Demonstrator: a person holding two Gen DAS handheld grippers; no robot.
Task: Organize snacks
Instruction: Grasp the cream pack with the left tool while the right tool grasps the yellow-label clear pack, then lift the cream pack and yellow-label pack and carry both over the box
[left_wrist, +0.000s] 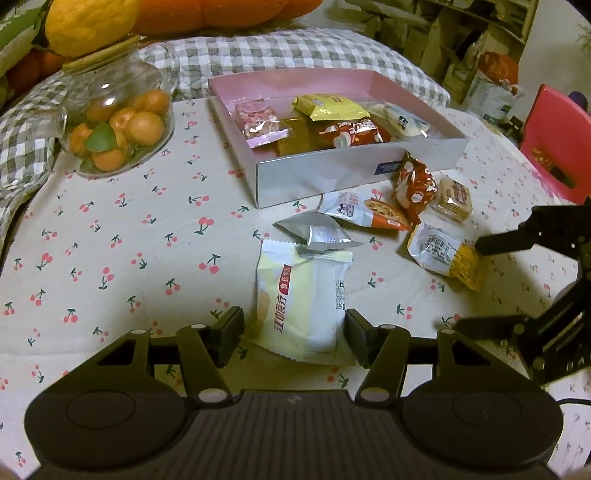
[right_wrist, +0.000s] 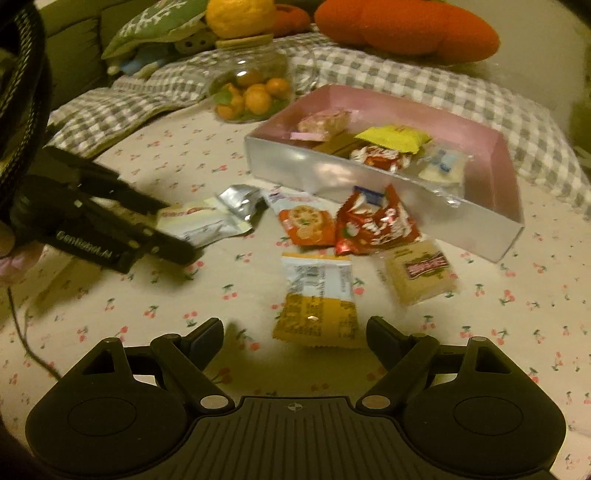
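A pale yellow and white snack packet (left_wrist: 299, 295) lies on the cherry-print cloth with my left gripper (left_wrist: 293, 326) shut on it, a pad against each side. The right wrist view shows the left gripper (right_wrist: 177, 229) astride that packet (right_wrist: 199, 221). My right gripper (right_wrist: 295, 339) is open just above the cloth, and an orange-yellow and white packet (right_wrist: 317, 302) lies ahead of its fingertips, untouched. The pink-lined box (left_wrist: 332, 177) holds several packets. A silver packet (left_wrist: 317, 232), a white-orange packet (left_wrist: 362, 210), a red packet (left_wrist: 413, 184) and a clear cracker packet (left_wrist: 452, 199) lie loose before it.
A glass jar of small oranges (left_wrist: 118, 122) stands at the back left beside a checked cushion (left_wrist: 295, 48). Orange plush cushions (right_wrist: 406, 29) lie behind. A red chair (left_wrist: 557, 140) stands off the right edge. A thin cable (right_wrist: 22, 332) trails across the cloth at the left.
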